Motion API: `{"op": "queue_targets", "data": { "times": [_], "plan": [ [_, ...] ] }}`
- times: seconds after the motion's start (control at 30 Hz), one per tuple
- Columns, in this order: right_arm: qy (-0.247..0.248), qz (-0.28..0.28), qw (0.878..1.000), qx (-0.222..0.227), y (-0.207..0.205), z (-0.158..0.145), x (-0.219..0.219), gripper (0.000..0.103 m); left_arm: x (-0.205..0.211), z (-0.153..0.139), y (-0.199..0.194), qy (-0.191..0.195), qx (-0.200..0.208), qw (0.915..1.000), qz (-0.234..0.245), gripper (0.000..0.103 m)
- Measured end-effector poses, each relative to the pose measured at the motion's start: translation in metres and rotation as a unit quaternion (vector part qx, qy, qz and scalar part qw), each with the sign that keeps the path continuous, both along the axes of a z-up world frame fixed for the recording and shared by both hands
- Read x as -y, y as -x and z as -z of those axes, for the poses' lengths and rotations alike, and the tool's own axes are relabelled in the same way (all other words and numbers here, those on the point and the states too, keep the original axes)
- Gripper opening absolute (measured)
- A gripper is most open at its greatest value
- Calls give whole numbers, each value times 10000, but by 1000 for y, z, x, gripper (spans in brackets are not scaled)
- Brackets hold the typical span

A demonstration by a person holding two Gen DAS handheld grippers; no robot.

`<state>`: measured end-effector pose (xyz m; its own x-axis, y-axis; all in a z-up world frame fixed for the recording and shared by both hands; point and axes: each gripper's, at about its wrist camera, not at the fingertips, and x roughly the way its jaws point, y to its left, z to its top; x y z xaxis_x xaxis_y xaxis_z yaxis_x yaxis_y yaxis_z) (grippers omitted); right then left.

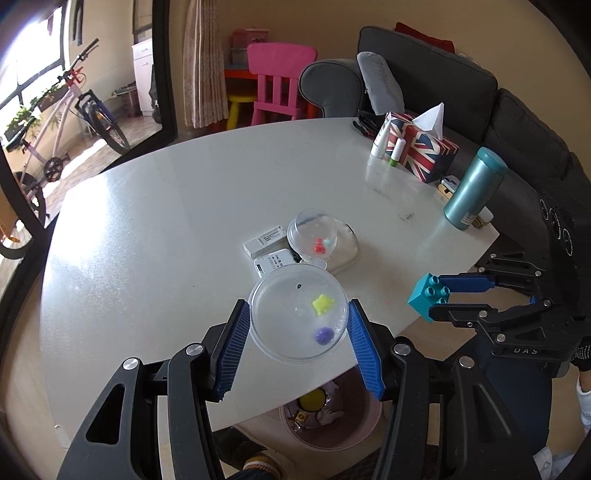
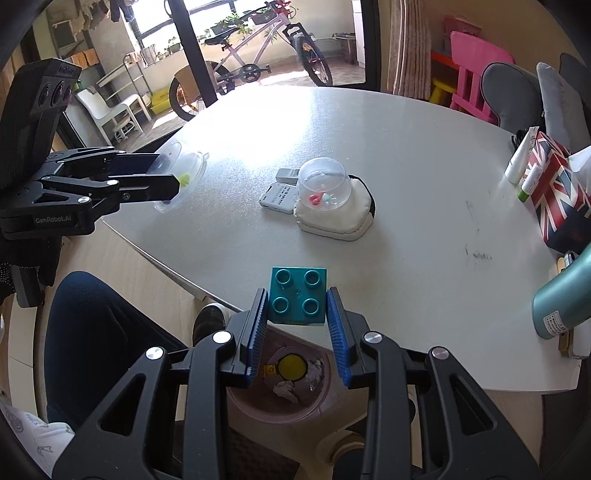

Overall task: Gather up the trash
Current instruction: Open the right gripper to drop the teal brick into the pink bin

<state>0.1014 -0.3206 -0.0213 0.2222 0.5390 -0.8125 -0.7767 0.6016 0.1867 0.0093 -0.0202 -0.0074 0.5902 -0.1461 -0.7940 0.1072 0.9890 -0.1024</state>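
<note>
This was a home, most likely a living room. A dark grey sofa (image 1: 461, 85) stood behind the pale counter (image 1: 177, 206), and a child's pink chair (image 1: 275, 85) with a yellow stool (image 1: 240, 107) sat by a curtain (image 1: 203, 62). Past a dark-framed glass door, a bicycle (image 2: 258, 59) leaned on what seemed a sunlit balcony with potted plants (image 2: 229, 22), though glare washed out much there. A flag-patterned tissue box (image 1: 424, 147) and a teal flask (image 1: 474, 188) rested on the counter.

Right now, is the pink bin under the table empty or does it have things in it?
Not empty: the pink bin holds a yellow round piece and crumpled white paper.
</note>
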Motion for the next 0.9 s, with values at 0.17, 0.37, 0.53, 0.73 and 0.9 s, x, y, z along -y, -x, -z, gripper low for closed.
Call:
{"op": "queue_targets", "data": {
  "times": [0.17,0.37,0.53,0.73,0.9],
  "plan": [
    [42,-174,9998,-5,19,0,2,32,8,4,26,236,-44,9997,-6,53],
    [92,-377,9992,-129,38,9,4,32,10,15,47,352,-185,9992,-103,53],
    [161,-599,9974,-357,53,26,-1,32,4,20,62,384,-238,9987,-222,53],
    [166,-712,9961,-497,60,37,-9,32,-2,25,70,447,-270,9981,-322,53],
    [191,-775,9954,-533,60,42,-14,33,-4,26,73,471,-258,9979,-360,53]
  ]
}}
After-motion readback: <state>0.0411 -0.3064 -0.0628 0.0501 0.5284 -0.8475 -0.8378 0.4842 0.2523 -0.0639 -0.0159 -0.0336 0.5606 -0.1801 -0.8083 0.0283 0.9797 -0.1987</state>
